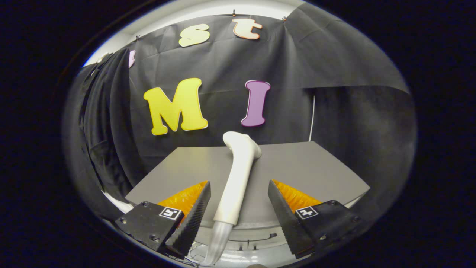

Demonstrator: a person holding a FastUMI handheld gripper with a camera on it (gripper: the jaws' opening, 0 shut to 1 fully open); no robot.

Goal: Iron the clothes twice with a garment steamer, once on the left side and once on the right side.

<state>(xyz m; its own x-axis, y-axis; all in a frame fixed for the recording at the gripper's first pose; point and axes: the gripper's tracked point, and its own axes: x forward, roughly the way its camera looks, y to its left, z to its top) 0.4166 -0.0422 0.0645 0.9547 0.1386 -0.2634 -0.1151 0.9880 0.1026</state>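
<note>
A staged recording booth: black cloth wall draped behind a bare grey table.

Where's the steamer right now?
In the gripper view, the white garment steamer lies on the grey table, its handle between the open fingers of the hand-held gripper and its head pointing away toward the black cloth wall.

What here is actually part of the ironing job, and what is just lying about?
Part of the job:
- garment steamer, white, lying on the grey table, its handle between the fingers
- hand-held gripper, fingers open either side of the handle, not touching it

Just there:
- black cloth wall behind the table
- thin white cord hanging against the cloth
</note>
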